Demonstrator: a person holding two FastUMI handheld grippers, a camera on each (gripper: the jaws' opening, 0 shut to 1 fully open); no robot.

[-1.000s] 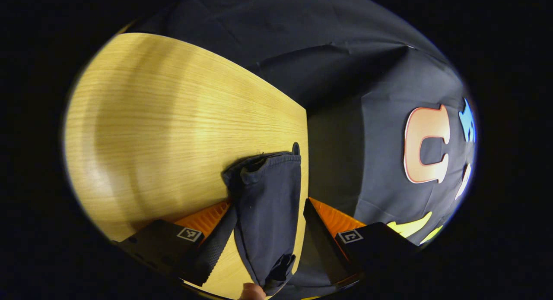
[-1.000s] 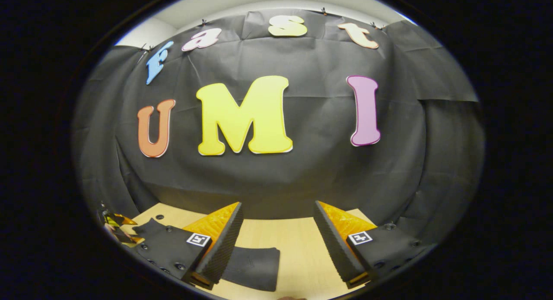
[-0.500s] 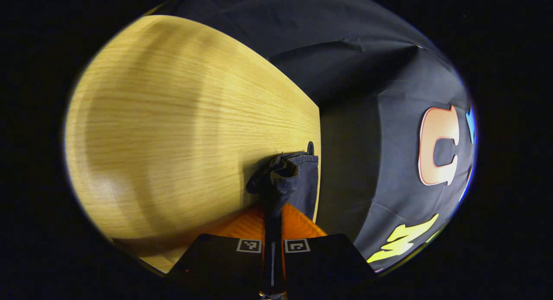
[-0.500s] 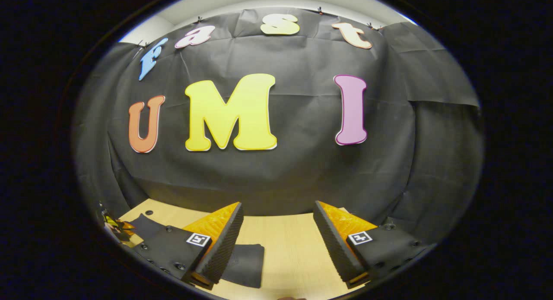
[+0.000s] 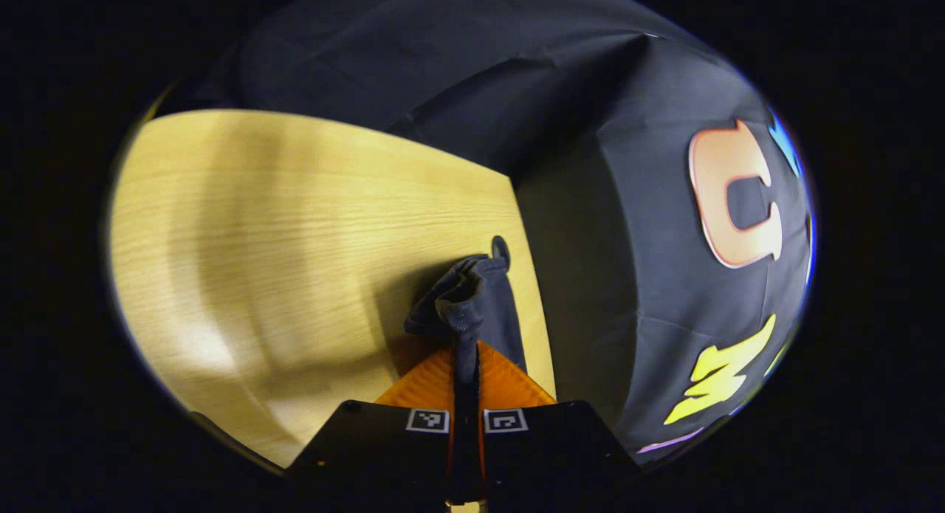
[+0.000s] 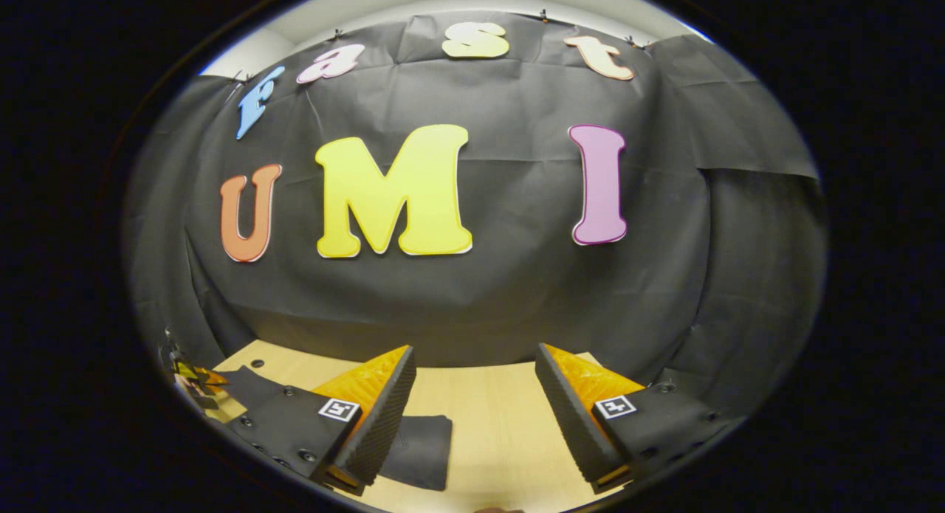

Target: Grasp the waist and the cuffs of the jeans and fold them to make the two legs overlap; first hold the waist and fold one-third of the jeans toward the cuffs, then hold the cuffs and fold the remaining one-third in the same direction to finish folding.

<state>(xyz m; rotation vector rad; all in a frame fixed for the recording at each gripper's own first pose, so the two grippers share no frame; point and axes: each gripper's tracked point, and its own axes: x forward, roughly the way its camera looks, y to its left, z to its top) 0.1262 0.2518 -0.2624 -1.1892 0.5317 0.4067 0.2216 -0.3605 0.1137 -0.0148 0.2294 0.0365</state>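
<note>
Near the tabletop's [image 5: 280, 225] far edge, the left gripper [image 5: 465, 365] pinches the bunched jeans [image 5: 472, 306] between closed fingers; the right gripper [image 6: 472, 417] hangs wide apart, holding nothing.

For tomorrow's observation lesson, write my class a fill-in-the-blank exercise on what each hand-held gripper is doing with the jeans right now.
1. The left hand-held gripper is ____ on a bunched end of the jeans.
2. The right hand-held gripper has its fingers ____, gripping nothing.
3. The jeans lie on a ____ table.

Missing words: shut; open; wooden
</note>
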